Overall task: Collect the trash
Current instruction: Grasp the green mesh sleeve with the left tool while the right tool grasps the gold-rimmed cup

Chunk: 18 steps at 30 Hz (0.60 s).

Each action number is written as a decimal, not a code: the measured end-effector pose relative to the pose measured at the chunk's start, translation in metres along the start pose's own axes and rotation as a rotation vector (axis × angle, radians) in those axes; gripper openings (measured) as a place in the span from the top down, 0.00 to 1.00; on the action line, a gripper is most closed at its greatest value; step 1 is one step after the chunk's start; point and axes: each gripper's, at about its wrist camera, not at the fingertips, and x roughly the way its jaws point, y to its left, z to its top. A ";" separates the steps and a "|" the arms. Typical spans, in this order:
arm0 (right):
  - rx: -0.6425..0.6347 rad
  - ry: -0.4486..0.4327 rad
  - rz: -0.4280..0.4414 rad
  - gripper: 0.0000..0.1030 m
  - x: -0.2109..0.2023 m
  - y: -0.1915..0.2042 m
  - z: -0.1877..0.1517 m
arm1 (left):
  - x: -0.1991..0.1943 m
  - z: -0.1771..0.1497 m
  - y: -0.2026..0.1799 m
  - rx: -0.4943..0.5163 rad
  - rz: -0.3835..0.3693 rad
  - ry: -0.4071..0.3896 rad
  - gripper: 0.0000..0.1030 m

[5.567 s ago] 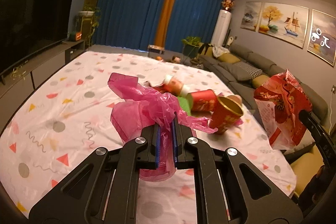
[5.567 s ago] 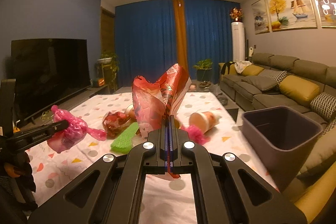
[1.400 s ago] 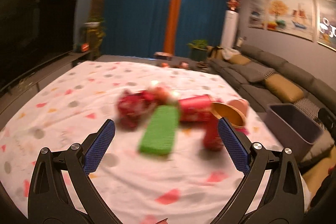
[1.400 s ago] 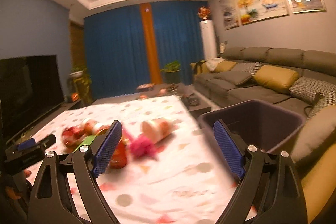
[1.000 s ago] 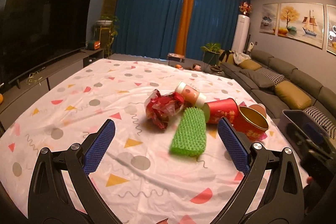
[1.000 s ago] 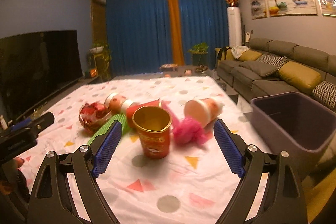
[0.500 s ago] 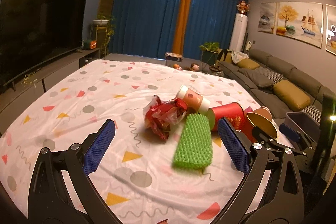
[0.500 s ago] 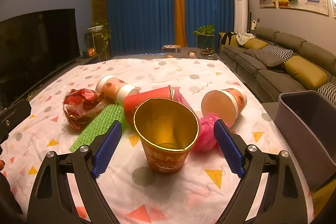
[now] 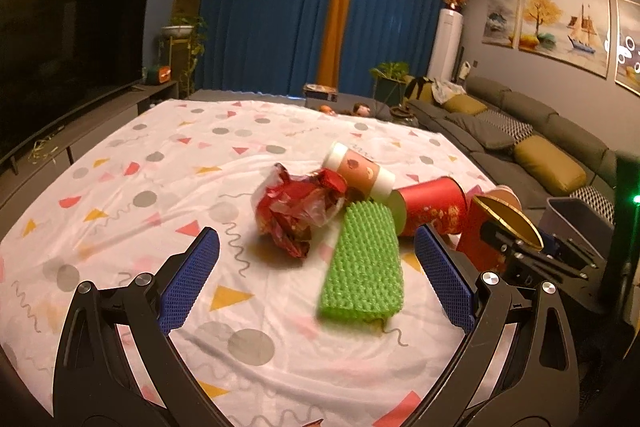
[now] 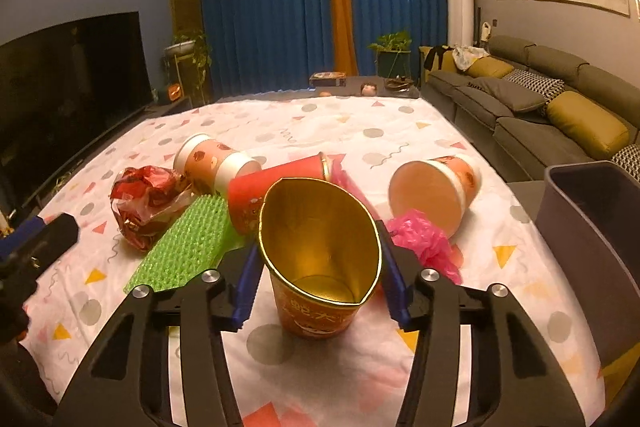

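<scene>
A red paper cup (image 10: 316,311) with a gold lining stands upright on the patterned tablecloth (image 10: 360,123). My right gripper (image 10: 320,267) is closing on it, and both blue pads press its rim into an oval. In the left wrist view that cup (image 9: 484,239) and the right gripper (image 9: 516,247) sit at the right edge. My left gripper (image 9: 316,233) hangs open and empty above the cloth. Just ahead of it lie a green foam net (image 9: 362,271) and a crumpled red wrapper (image 9: 298,205).
Other trash lies on its side: a peach cup with white lid (image 10: 214,161), a red cup (image 10: 276,187), a second peach cup (image 10: 434,191) and a pink plastic bag (image 10: 424,239). A grey bin (image 10: 596,227) stands off the table's right edge, a sofa (image 10: 540,107) behind it.
My right gripper's jaws have come in from wide open onto the gold-lined cup, squashing its round rim. Both grippers have edged forward and down toward the trash pile.
</scene>
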 end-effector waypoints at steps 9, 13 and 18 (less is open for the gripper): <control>0.072 -0.101 0.007 0.50 -0.049 -0.022 0.004 | 0.034 -0.004 -0.029 0.095 -0.032 0.124 0.14; 0.066 -0.127 0.003 0.50 -0.066 -0.028 0.005 | 0.055 -0.011 -0.037 0.131 -0.043 0.219 0.29; 0.065 -0.143 -0.004 0.50 -0.080 -0.034 0.002 | 0.071 -0.016 -0.038 0.131 -0.055 0.307 0.43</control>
